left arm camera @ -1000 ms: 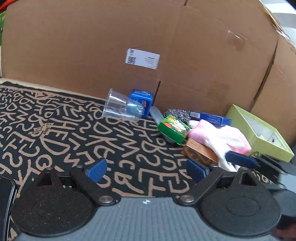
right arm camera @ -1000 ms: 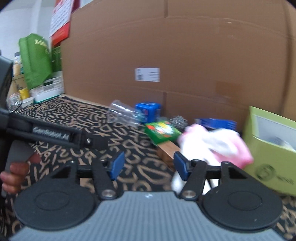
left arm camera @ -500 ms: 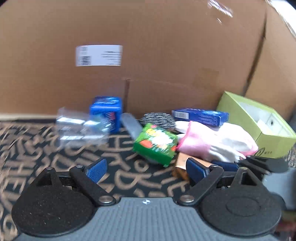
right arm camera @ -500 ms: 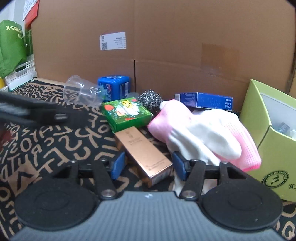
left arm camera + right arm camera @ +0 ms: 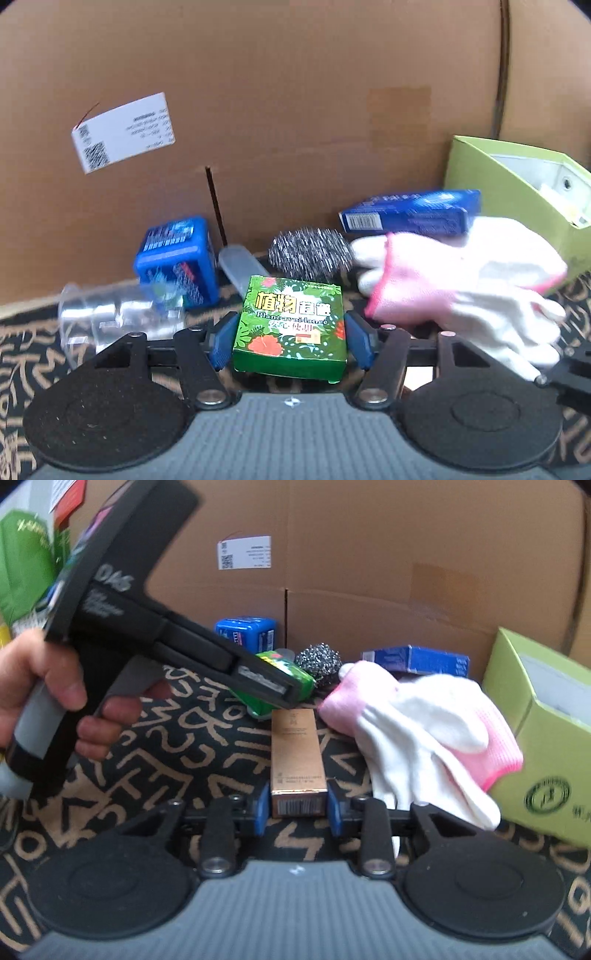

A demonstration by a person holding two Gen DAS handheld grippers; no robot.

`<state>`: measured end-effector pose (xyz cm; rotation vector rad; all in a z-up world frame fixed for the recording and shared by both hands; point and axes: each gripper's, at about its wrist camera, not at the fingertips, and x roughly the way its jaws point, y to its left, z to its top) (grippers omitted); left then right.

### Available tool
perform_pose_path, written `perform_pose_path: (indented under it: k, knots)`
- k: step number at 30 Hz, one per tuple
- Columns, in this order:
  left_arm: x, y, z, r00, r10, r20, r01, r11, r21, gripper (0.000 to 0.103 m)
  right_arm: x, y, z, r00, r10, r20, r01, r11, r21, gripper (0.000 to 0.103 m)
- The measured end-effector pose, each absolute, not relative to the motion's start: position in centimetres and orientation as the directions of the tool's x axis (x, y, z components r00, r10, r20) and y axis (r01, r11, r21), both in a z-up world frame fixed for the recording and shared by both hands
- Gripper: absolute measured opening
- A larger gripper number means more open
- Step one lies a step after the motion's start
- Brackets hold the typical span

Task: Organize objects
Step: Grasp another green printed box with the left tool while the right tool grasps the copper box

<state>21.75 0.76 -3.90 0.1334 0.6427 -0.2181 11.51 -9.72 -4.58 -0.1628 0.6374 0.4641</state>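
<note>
A green box with flower print (image 5: 291, 328) lies on the patterned mat between the fingers of my left gripper (image 5: 290, 341); the blue pads stand just beside its two sides, with a thin gap. It also shows in the right wrist view (image 5: 284, 681) behind the left gripper's body. A copper-coloured box (image 5: 297, 755) lies lengthwise between the fingers of my right gripper (image 5: 297, 808); the pads sit at its near end, almost touching. A pink and white glove (image 5: 417, 723) lies right of it, also in the left wrist view (image 5: 458, 280).
A clear plastic cup (image 5: 114, 317) lies on its side at the left. A blue cube box (image 5: 177, 258), a steel scourer (image 5: 308, 254) and a flat blue box (image 5: 410, 218) lie along the cardboard wall (image 5: 295, 110). An open lime-green box (image 5: 543, 709) stands at right.
Both grippers have moved forward and narrowed. The left one now straddles the green box; the right one now straddles the copper box's near end. The left gripper's body now crosses the right wrist view.
</note>
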Motion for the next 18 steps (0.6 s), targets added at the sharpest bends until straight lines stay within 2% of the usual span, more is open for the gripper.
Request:
perform_pose_path:
  k: [7, 13, 15, 18]
  knots:
    - [14.8, 2.7, -3.6, 0.716, -0.259, -0.649, 0.279, 0.957, -0.075, 0.064, 6.4, -11.4, -4.2, 0.716, 0.33, -0.615, -0.41, 0.912, 0.012, 0.03]
    - [6.9, 2.7, -4.5, 0.695, -0.289, -0.658, 0.307, 0.947, -0.091, 0.065, 0.2, -12.6, -3.8, 0.703, 0.342, -0.624, -0.408, 0.912, 0.04, 0.031]
    - [5.8, 2.7, -4.9, 0.686, -0.301, -0.663, 0.293, 0.948, -0.127, 0.08, -1.0, -12.6, -3.7, 0.706, 0.325, -0.63, -0.399, 0.916, 0.025, 0.032]
    - [6.0, 2.1, -4.9, 0.67, -0.306, -0.677, 0.289, 0.947, -0.142, 0.081, -0.9, -11.6, -3.3, 0.718, 0.305, -0.626, -0.409, 0.912, -0.025, 0.033]
